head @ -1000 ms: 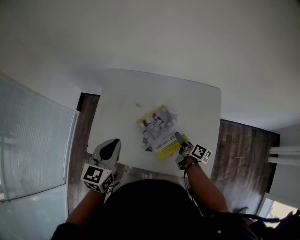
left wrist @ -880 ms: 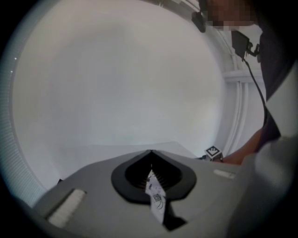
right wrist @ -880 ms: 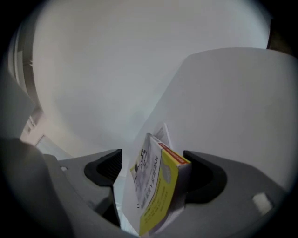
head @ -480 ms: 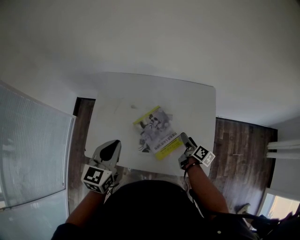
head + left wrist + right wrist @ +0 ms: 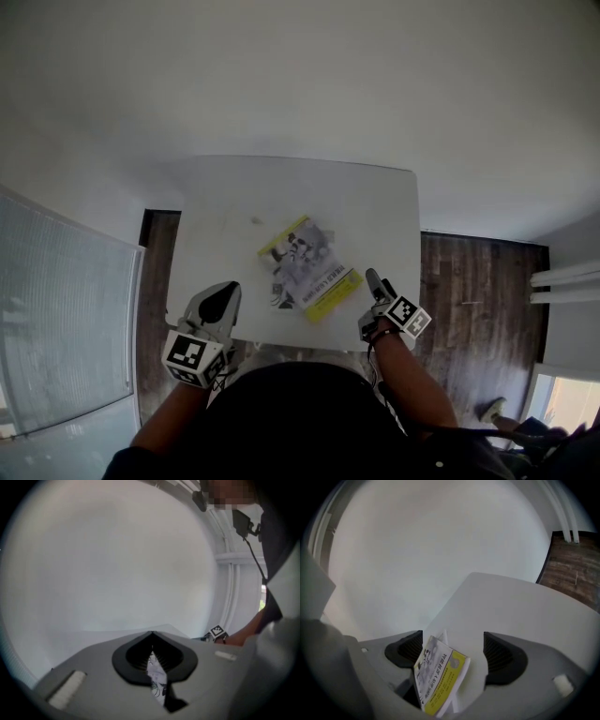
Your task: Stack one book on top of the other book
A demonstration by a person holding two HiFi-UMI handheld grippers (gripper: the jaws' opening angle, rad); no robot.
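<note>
Two books lie stacked near the middle of a white desk (image 5: pixel 375 206) in the head view. The top book (image 5: pixel 307 267) has a grey, illustrated cover with a yellow band along its near edge. The print on that band is too small to read from here. The left gripper (image 5: pixel 226 287) rests at the desk's near left edge, well apart from the books. The right gripper (image 5: pixel 373 279) sits just beside the stack's near right corner without touching it. Each gripper carries a cube with black-and-white square markers. Dark wooden floor (image 5: pixel 469 300) shows on both sides of the desk.

In the left gripper view, the left gripper (image 5: pixel 152 639) has its black pads together at the tip. A thin strip of black-and-white print shows in the slit below, and I cannot tell what it belongs to.

In the right gripper view, the right gripper (image 5: pixel 452 644) has just been opening and its jaws stand wide apart. The top book (image 5: pixel 438 674) appears between them, nearer the left jaw, with neither pad pressing it. Rows of dark characters cross its grey cover and yellow band, too blurred to read. A white corner of the lower book (image 5: pixel 442 636) peeks out behind it.
</note>
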